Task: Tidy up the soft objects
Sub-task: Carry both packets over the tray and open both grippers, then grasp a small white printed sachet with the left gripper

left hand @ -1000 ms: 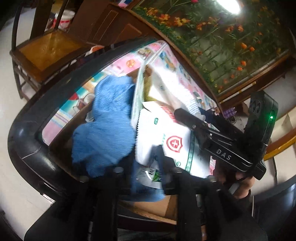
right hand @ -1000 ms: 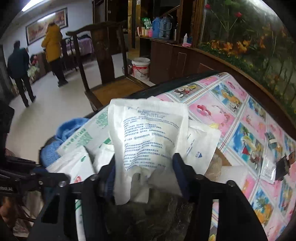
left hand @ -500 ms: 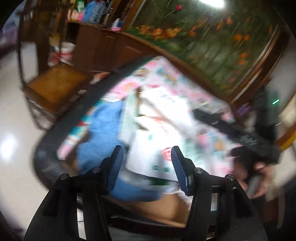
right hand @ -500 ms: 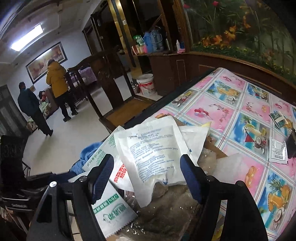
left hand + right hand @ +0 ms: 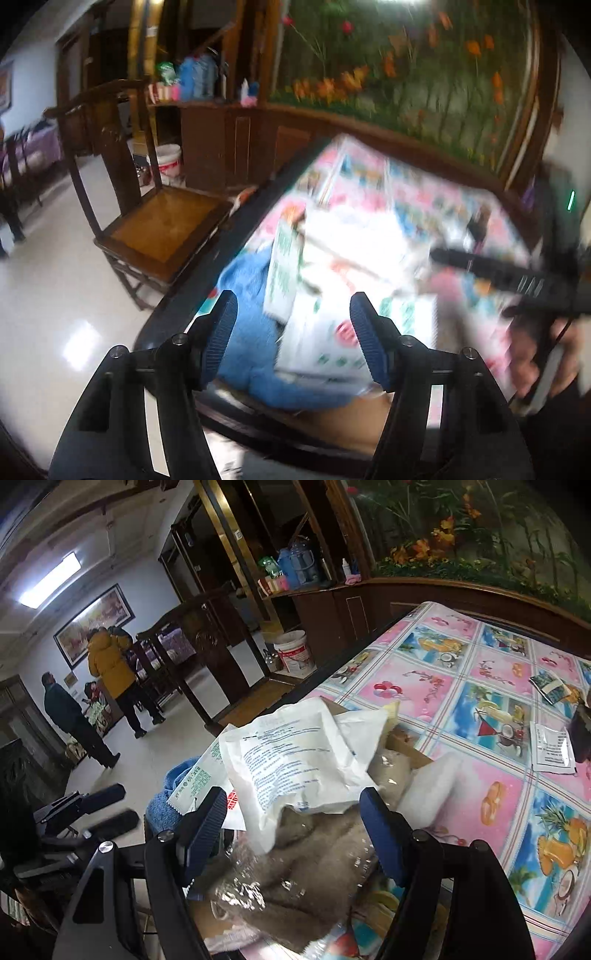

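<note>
Dark wooden chair [image 5: 159, 221] stands on the glossy pale floor [image 5: 44, 302], just beside the worktop's dark edge. White bucket [image 5: 295, 651] sits by the wooden cabinet [image 5: 332, 613], blue jugs [image 5: 299, 566] up on top. Across the room, two people [image 5: 110, 672] stand near a framed picture [image 5: 96, 622].

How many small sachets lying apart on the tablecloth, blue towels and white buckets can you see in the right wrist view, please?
Small sachets: 2
Blue towel: 1
White bucket: 1
Total: 4
</note>
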Demonstrator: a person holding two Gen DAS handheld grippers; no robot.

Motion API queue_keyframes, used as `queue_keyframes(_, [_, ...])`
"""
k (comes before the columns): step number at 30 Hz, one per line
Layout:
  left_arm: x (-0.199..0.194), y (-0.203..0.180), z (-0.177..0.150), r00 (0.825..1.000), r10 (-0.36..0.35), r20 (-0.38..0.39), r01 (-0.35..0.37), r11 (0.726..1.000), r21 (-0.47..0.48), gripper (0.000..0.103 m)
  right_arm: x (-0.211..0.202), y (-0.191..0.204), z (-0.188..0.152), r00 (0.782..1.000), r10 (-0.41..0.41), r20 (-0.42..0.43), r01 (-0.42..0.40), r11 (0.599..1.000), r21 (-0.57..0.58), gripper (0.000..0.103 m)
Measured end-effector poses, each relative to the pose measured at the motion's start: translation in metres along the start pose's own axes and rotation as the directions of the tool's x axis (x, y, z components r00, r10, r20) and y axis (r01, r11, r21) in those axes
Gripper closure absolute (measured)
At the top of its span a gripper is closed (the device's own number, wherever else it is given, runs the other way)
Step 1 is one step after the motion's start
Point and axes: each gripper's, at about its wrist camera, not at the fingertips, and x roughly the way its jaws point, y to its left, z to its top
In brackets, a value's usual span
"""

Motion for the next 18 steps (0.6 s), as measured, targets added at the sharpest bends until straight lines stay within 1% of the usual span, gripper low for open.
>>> queue_keyframes(2, [-0.008, -0.003, 0.005, 0.999, -0.001, 0.05, 0.003, 1.0, -0.028, 0.039, -0.008, -0.01, -0.001, 1.0, 0.007, 0.01, -0.007, 1.0, 0.021, 0.029])
queue_keyframes(5, [-0.015, -0.016, 0.012, 0.994, 0.004, 0.106, -0.003, 1.0, -0.013, 0.039, -0.023, -0.033, -0.003, 0.999, 0.021, 0.027, -0.023, 0.997, 0.067, 0.029])
queue_keyframes(7, [-0.019, -0.028, 0.015, 0.99, -0.04, 0.135, 0.042, 0.999, -0.013, 0.039, -0.034, -0.051, -0.003, 0.999, 0.023, 0.039, -0.026, 0.995, 0.096, 0.029])
queue_keyframes(9, [-0.018, -0.042, 0.018, 0.987, -0.101, 0.124, 0.102, 0.995, -0.003, 0.039, -0.045, -0.068, -0.002, 0.999, 0.01, 0.051, -0.016, 0.994, 0.113, 0.029])
queue_keyframes(11, [-0.015, -0.063, 0.022, 0.981, -0.163, 0.102, 0.16, 0.986, 0.034, 0.039, -0.056, -0.09, 0.0, 0.998, -0.025, 0.058, 0.017, 0.991, 0.134, 0.029])
queue_keyframes(12, [-0.015, -0.075, 0.024, 0.978, -0.182, 0.1, 0.177, 0.983, 0.055, 0.039, -0.061, -0.103, 0.001, 0.997, -0.041, 0.058, 0.033, 0.989, 0.143, 0.029])
queue_keyframes(14, [-0.013, -0.096, 0.027, 0.976, -0.197, 0.092, 0.189, 0.978, 0.09, 0.039, -0.068, -0.125, 0.005, 0.996, -0.071, 0.055, 0.062, 0.986, 0.154, 0.029])
queue_keyframes(16, [-0.006, -0.121, 0.031, 0.968, -0.241, 0.065, 0.232, 0.965, 0.121, 0.039, -0.071, -0.153, 0.007, 0.993, -0.112, 0.047, 0.101, 0.977, 0.188, 0.029])
queue_keyframes(18, [0.005, -0.141, 0.033, 0.954, -0.297, 0.039, 0.289, 0.948, 0.133, 0.039, -0.076, -0.178, 0.004, 0.991, -0.124, 0.054, 0.108, 0.965, 0.239, 0.029])
